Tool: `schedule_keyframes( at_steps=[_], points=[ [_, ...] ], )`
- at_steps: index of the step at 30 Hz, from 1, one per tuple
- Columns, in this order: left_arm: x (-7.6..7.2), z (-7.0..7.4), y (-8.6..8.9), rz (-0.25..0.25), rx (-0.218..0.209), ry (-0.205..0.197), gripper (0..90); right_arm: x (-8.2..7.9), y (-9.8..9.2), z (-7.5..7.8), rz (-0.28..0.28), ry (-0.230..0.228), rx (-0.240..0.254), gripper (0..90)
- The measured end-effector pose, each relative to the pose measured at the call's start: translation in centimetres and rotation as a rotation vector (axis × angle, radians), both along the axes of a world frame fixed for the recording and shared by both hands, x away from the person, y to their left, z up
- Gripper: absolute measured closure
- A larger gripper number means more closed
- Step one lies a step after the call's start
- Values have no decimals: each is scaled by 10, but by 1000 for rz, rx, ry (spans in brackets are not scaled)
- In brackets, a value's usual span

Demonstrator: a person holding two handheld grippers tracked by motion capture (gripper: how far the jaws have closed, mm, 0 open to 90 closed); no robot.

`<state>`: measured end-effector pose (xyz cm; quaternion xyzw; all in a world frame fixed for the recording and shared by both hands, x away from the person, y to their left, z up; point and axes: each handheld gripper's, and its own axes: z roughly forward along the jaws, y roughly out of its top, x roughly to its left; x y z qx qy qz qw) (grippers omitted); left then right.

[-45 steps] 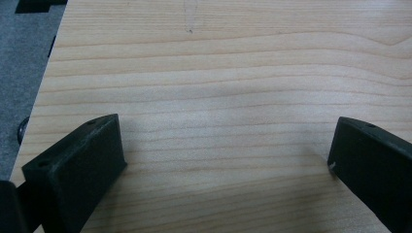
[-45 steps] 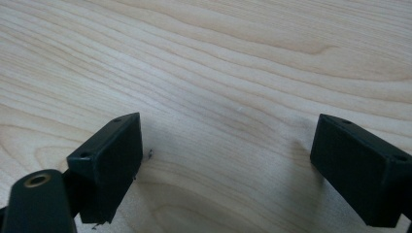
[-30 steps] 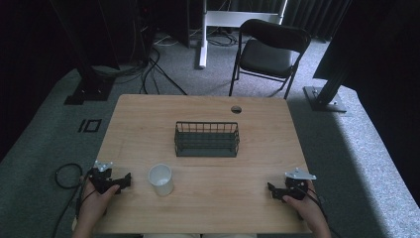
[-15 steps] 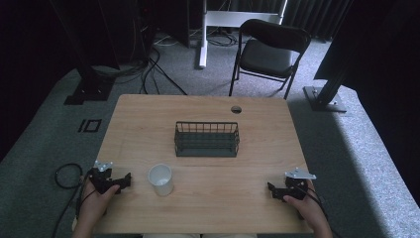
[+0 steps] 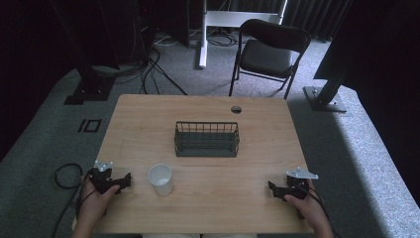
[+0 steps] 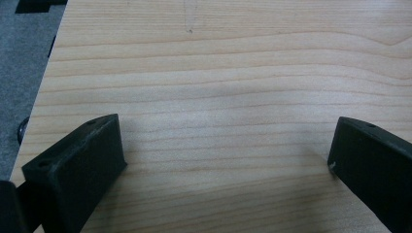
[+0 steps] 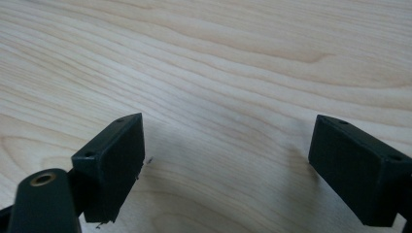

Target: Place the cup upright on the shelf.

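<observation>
A white cup (image 5: 161,179) stands upright on the wooden table (image 5: 208,208), near its front left. Behind it, at the table's middle, sits a dark wire basket (image 5: 206,140) with nothing visible inside. My left gripper (image 5: 110,181) rests near the front left corner, a short way left of the cup, held by a hand. Its jaws stand wide apart over bare wood, so the left gripper (image 6: 226,155) is open. My right gripper (image 5: 283,189) lies near the front right edge. The right gripper (image 7: 228,160) is open too, with only wood grain between its jaws.
A round cable hole (image 5: 236,109) marks the table's far edge. Beyond the table a black folding chair (image 5: 265,52) stands on grey carpet, with a white desk leg (image 5: 202,34) and cables (image 5: 148,64) nearby. A dark post base (image 5: 324,96) sits at the right.
</observation>
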<state>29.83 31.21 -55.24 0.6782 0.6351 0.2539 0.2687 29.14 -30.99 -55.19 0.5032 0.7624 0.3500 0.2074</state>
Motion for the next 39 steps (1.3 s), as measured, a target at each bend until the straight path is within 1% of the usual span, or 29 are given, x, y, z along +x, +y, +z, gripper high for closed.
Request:
schedule_keyframes(
  at_steps=[2,4,5,10,15,21,32,36,37,38,39],
  points=[
    [0,0,0,0,0,0,0,0,1,1,4,-7,1,128],
    [0,0,0,0,0,0,0,1,4,3,23,-15,2,127],
    [0,0,0,0,0,0,0,1,5,5,29,-22,11,128],
    [0,0,0,0,0,0,0,3,12,11,60,-45,23,128],
    [0,0,0,0,0,0,1,4,19,15,93,-57,22,128],
    [0,0,0,0,0,0,0,5,29,20,131,-73,38,128],
    [0,0,0,0,0,0,0,5,54,28,229,-97,54,128],
    [0,0,0,0,0,0,1,5,64,31,261,-103,60,128],
    [0,0,0,0,0,0,0,5,64,31,261,-103,60,128],
    [0,0,0,0,0,0,0,5,69,33,277,-104,70,128],
    [0,0,0,0,0,0,1,5,71,34,284,-107,67,128]
  ],
)
